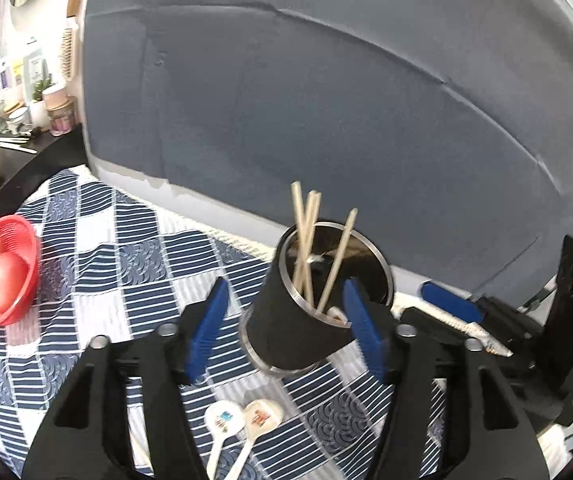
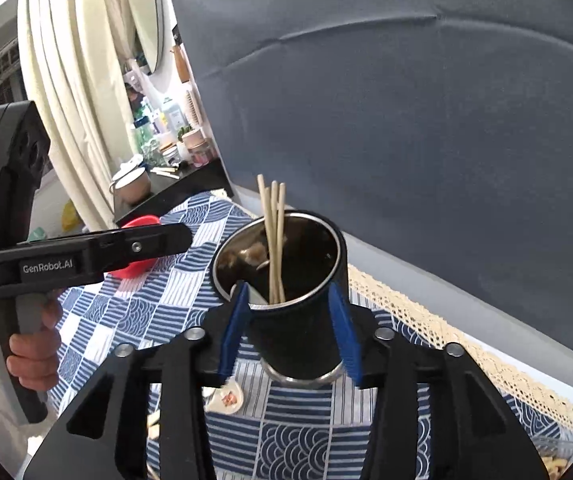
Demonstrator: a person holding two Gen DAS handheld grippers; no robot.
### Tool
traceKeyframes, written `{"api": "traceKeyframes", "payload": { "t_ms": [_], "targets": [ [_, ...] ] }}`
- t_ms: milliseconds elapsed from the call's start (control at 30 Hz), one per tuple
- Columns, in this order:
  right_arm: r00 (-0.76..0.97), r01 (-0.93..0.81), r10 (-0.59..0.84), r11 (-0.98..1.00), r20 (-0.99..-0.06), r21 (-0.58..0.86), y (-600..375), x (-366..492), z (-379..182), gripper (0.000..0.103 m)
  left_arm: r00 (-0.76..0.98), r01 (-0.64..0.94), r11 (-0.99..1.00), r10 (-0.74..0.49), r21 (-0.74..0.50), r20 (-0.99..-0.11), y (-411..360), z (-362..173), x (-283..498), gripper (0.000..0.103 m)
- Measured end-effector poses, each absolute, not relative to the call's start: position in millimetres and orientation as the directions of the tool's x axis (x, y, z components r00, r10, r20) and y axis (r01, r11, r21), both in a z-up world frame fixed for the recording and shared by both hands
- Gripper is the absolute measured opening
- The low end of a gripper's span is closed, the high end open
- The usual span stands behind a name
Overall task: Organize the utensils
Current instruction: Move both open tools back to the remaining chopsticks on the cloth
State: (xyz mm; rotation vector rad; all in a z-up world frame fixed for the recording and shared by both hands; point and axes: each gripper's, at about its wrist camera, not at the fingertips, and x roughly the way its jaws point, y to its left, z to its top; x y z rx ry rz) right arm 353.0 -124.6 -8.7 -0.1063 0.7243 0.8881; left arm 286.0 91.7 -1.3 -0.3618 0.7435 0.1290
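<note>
At frame centre we see the black cup (image 2: 286, 300) holding wooden chopsticks (image 2: 273, 240), upright on the blue checked cloth (image 2: 134, 320). Our right gripper (image 2: 288, 332) straddles it, blue pads (image 2: 342, 332) at its sides, though we cannot tell if they press. Our left gripper (image 1: 282, 328) stands released, beside the cup. Two spoons (image 1: 242, 420) lie lower centre; a red basket (image 1: 2, 276) sits left.

Bright daylight, fisheye-warped edges, slight blur

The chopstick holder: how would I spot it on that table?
Find the blue-and-white checked tablecloth before the grey backdrop. Near its far edge stands a black metal-rimmed cup. Unlike the red basket, it holds pale chopsticks.
</note>
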Motion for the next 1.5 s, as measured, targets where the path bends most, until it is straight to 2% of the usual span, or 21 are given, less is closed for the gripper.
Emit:
{"api": "traceKeyframes", "payload": {
  "t_ms": [67,167,367,600,700,967,1500],
  "targets": [
    [0.413,-0.735,0.658,0.649,-0.63,0.197,-125.8,347.8,-9.0,0.059,0.724,-0.257,0.926,-0.006,-0.278,-0.69,94.2,-3.9,278.5,0.076],
    [0.429,-0.729,0.621,0.667,-0.656,0.154,-128.2,336.5,-12.9,0.06,0.714,-0.293,0.914,0.015,-0.279,-0.7,101.1,-11.6,264.0,0.082],
    [0.412,-0.725,0.579,0.676,-0.704,0.131,-136.2,314.1,-28.3,0.076,0.671,-0.355,0.89,0.03,-0.285,-0.741,117.8,-36.5,230.9,0.088],
    [0.366,-0.727,0.537,0.675,-0.76,0.128,-139.3,293.2,-48.0,0.084,0.625,-0.437,0.858,0.074,-0.27,-0.777,136.7,-57.5,179.4,0.088],
    [0.356,-0.733,0.519,0.671,-0.777,0.112,-137.6,284.3,-54.0,0.085,0.599,-0.468,0.854,0.116,-0.228,-0.792,141.7,-64.6,161.9,0.089],
    [0.319,-0.778,0.488,0.624,-0.813,0.069,-124.1,257.9,-68.4,0.085,0.524,-0.518,0.832,0.127,-0.197,-0.842,158.0,-95.8,131.4,0.089],
    [0.124,-0.89,0.399,0.449,-0.908,0.076,-94.5,204.6,-145.5,0.084,0.407,-0.493,0.862,0.11,-0.117,-0.907,165.1,-134.5,146.8,0.089]
  ]
}}
